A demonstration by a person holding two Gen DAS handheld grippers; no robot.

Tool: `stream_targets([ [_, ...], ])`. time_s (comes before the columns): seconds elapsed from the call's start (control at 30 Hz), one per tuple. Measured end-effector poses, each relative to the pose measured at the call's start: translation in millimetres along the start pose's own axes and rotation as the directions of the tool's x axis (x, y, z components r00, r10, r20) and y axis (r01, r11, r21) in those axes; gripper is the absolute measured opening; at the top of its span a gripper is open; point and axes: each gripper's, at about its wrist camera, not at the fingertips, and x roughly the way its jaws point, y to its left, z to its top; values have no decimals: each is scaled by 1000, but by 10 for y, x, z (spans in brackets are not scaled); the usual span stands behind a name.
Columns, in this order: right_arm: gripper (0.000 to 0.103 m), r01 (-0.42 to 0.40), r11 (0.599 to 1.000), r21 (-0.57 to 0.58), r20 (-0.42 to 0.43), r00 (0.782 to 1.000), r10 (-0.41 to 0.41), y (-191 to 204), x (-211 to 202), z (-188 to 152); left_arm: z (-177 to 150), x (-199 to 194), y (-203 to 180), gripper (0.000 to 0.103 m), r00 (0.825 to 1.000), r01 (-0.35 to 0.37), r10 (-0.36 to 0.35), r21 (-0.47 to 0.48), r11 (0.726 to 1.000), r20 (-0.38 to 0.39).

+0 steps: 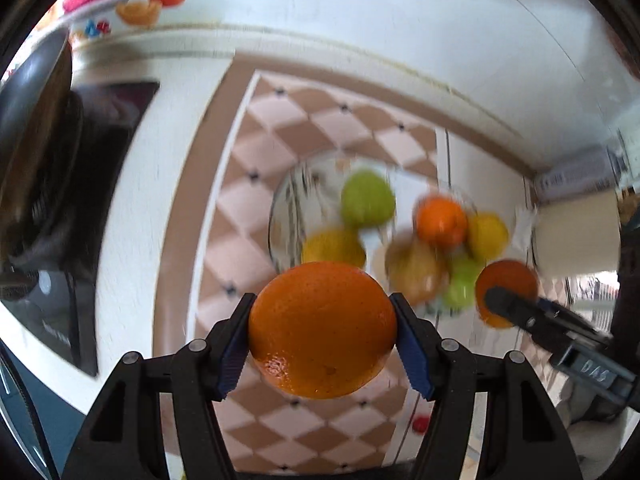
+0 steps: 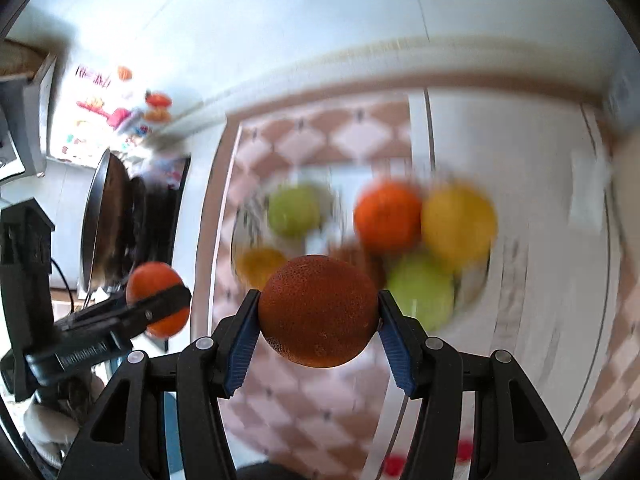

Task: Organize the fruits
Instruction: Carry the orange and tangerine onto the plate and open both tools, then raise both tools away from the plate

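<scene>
Blur smears both views; the fruit in the glass bowl point(image 1: 280, 216) reads only as soft green, yellow and orange blobs, and the bowl's rim is hard to trace. It sits on a checkered cloth point(image 1: 256, 148). Left gripper point(image 1: 322, 330) is clamped on a bright, pebbly orange point(image 1: 322, 330), ribbed blue pads point(image 1: 234, 350) pressing its sides, held above the cloth near the bowl. Right gripper point(image 2: 320, 314) likewise grips a darker orange point(image 2: 320, 314), round and dimpled. Both point toward the bowl, side by side.

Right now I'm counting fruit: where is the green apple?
In the left wrist view the green apple lies in the left glass bowl, behind a lemon.
</scene>
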Motion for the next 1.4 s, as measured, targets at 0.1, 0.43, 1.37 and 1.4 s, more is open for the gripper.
stream_targets([
  [0.1,60,1,1000,-7,-15,1000,-1,68,118,396,279,182,46,63,999,-20,20,-2,1000,-35],
  [0.43,60,38,997,-65,-156,987,-47,59,726,723,681,821,196,63,984,-9,-9,-96,995,-178],
  [1.37,95,264,964,-29,-12,964,-264,-107,64,122,163,215,73,87,984,-180,180,30,983,15],
  [1.4,95,274,962,-20,1,962,-274,-118,27,51,97,176,50,87,983,-184,183,33,982,31],
])
